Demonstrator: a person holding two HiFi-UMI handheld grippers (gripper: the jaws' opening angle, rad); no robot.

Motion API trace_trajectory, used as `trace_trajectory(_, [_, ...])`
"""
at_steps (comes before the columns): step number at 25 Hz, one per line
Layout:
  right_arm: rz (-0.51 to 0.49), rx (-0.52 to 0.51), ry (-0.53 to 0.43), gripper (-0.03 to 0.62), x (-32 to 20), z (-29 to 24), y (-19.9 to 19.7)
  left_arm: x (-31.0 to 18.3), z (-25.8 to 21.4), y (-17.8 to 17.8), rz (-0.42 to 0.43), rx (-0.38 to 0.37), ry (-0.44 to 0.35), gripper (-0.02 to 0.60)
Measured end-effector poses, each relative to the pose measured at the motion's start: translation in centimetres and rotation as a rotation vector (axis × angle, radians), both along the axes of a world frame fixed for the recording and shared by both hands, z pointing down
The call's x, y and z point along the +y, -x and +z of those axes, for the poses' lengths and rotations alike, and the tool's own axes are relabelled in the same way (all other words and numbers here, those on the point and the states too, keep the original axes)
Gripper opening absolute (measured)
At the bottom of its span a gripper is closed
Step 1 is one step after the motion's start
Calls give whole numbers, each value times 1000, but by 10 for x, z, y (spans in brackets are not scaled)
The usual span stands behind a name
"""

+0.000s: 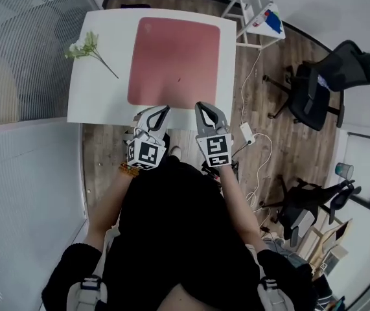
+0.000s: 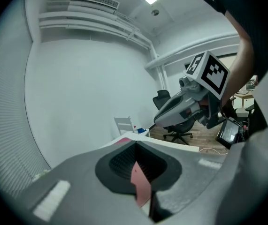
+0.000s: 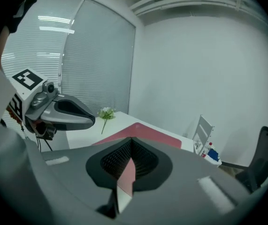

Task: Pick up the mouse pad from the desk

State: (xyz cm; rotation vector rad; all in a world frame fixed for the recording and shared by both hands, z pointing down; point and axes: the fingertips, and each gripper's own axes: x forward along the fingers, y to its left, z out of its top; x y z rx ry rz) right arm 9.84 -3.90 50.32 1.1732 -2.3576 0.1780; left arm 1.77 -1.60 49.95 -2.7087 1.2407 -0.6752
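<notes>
A dusty-pink mouse pad lies flat on the white desk, covering its middle and right part. In the head view my left gripper and right gripper hover side by side at the desk's near edge, just short of the pad. Both are shut with nothing in them. In the left gripper view a strip of the pad shows through the notch of the closed jaws, with the right gripper to the right. The right gripper view shows the pad ahead and the left gripper at left.
A sprig of white flowers lies on the desk's left side. To the right are a white rack, two black office chairs, and a power strip with cables on the wooden floor. Blinds line the left.
</notes>
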Motion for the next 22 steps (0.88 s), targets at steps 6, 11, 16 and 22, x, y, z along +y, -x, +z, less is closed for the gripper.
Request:
trace_trajectory(6, [-168,130,104,23,-9,51,22,-26,44,21,70,-6,148,3])
trace_trajectory(11, [-227,248,142,23,-24,79,21,-37,76,25,201,-110,201,3])
trace_trajectory(16, [-314,355,156,44,-30,103,21,-33,103,22,313,-233,234,19])
trace_trajectory(22, [-455,462,185,70,-28,145,21,-34,139,20,397,-337,266,60])
